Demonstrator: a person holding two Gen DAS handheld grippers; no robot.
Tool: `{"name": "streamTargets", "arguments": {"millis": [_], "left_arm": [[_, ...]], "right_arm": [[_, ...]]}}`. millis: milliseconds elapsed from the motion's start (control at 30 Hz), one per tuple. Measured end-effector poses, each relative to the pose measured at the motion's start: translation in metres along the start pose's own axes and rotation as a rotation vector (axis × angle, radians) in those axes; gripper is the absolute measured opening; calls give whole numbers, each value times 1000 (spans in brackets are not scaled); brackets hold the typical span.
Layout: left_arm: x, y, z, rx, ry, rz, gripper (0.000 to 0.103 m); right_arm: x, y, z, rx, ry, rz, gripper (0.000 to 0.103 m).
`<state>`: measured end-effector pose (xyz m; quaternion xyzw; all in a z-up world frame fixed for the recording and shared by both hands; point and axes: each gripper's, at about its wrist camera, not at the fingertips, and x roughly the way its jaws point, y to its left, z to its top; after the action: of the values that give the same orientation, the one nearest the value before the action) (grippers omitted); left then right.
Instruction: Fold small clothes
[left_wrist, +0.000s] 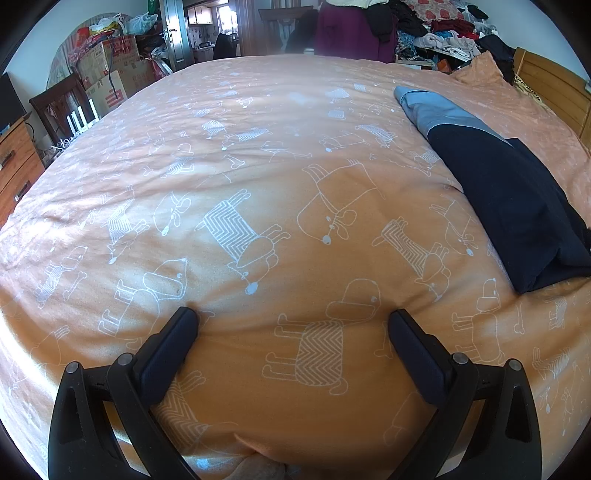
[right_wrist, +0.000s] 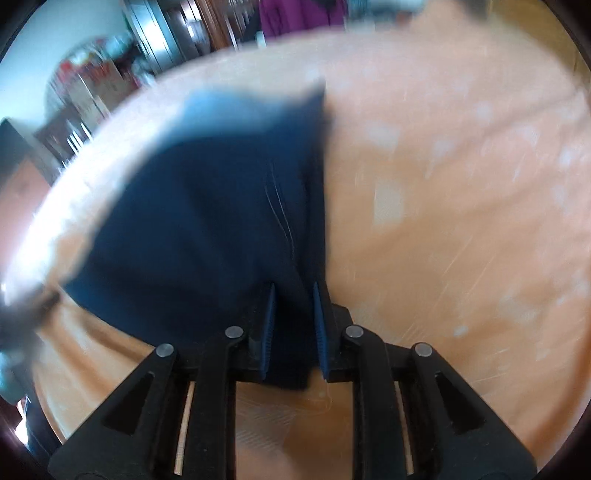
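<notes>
Far left, beyond the bed: wooden drawer unit (left_wrist: 16, 162), dark wooden chair (left_wrist: 62, 105), stacked cardboard boxes (left_wrist: 109, 70) topped with plastic bags, then an open doorway (left_wrist: 207, 26).

Bed (left_wrist: 258, 155): orange cover printed with white outline dogs, filling most of the left wrist view; wrinkled, bare across its left and middle.

Left gripper (left_wrist: 293, 317): near edge of the bed, fingers spread wide, tips pressing into the cover, nothing between them.

Garment (left_wrist: 509, 199): dark navy with a light blue far end, lying folded lengthwise on the right part of the bed, well apart from the left gripper.

Right gripper (right_wrist: 293, 295): fingers pinching a near fold of the same navy garment (right_wrist: 207, 221); cloth bunches between the blue ribbed pads. This view is motion-blurred.

Far right: wooden headboard (left_wrist: 554, 88); heaped clothes pile (left_wrist: 436, 33) behind the bed; a purple hanging garment (left_wrist: 347, 33) beside it.
</notes>
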<state>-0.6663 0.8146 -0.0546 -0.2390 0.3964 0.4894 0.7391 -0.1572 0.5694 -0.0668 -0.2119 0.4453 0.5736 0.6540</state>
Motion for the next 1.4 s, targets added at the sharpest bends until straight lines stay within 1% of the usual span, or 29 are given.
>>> {"name": "streamTargets", "arguments": {"millis": [67, 100, 167, 200, 233, 300, 367, 433, 500, 533, 567, 600, 633, 667, 733, 867, 900, 933, 967, 1000, 1033, 1067, 1100, 1133, 1200, 1233, 1300, 1367, 1400], "left_arm": [[-1, -1, -1, 2, -1, 5, 103], [-1, -1, 0, 1, 0, 3, 103], [-3, -2, 0, -5, 2, -3, 103], [-5, -4, 0, 2, 4, 2, 103], [-8, -8, 2, 21, 9, 13, 103], [-19, -20, 4, 56, 0, 14, 103], [-44, -43, 6, 92, -47, -60, 103], [-65, -66, 7, 123, -83, -119, 103], [-77, -87, 5, 149, -96, -178, 103], [-78, -98, 4, 157, -83, -218, 103], [-77, -104, 5, 156, -76, -237, 103], [-78, -107, 8, 145, -84, -244, 102], [-78, -108, 13, 138, -89, -255, 99], [-78, -109, 20, 127, -96, -264, 98], [-76, -113, 42, 127, -116, -255, 95], [-68, -125, 82, 139, -127, -278, 90], [-68, -129, 88, 145, -135, -287, 85], [-67, -135, 94, 142, -132, -316, 74], [-62, -140, 98, 124, -106, -357, 66], [-56, -146, 99, 114, -85, -375, 54], [-52, -150, 97, 114, -78, -384, 47], [-44, -157, 92, 118, -64, -397, 45], [-36, -163, 86, 122, -39, -406, 39], [-22, -171, 77, 139, 9, -408, 28], [8, -183, 50, 180, 93, -378, 25], [11, -182, 45, 174, 90, -384, 25], [6, -177, 48, 149, 84, -397, 25], [-19, -177, 55, 168, 8, -379, 24], [-34, -177, 58, 181, -41, -389, 24]], "right_arm": [[-14, 3, 1, -2, -26, -22, 22], [-30, 6, 2, -5, -63, -21, 24], [-66, 13, 0, -8, -131, -4, 32], [-84, 15, -4, -2, -157, -4, 41], [-103, 19, -13, 2, -175, -5, 53], [-120, 26, -31, -18, -160, -23, 66], [-127, 28, -53, -19, -125, -43, 67], [-124, 27, -74, -5, -76, -54, 72], [-112, 20, -88, 19, -34, -63, 72], [-107, 14, -96, 48, -11, -67, 72], [-104, 10, -101, 59, -4, -68, 72], [-99, 6, -106, 71, -1, -71, 71], [-96, 0, -111, 95, 5, -66, 71], [-93, -8, -116, 131, 10, -47, 70], [-92, -13, -122, 151, -4, -33, 65], [-95, -13, -125, 154, -21, -19, 65], [-94, -15, -126, 155, -22, -16, 65], [-94, -16, -127, 157, -24, -12, 64], [-93, -17, -126, 159, -24, -5, 64], [-91, -17, -127, 160, -22, 0, 64], [-91, -18, -127, 163, -21, 5, 64], [-90, -19, -128, 165, -20, 9, 64], [-91, -18, -130, 165, -19, 12, 64], [-90, -19, -129, 162, -16, 13, 64], [-88, -19, -128, 158, -10, 19, 66], [-87, -19, -128, 157, -7, 20, 66], [-86, -20, -128, 161, -4, 29, 67], [-85, -22, -127, 167, -5, 39, 67], [-85, -22, -127, 170, -6, 43, 68]]}}
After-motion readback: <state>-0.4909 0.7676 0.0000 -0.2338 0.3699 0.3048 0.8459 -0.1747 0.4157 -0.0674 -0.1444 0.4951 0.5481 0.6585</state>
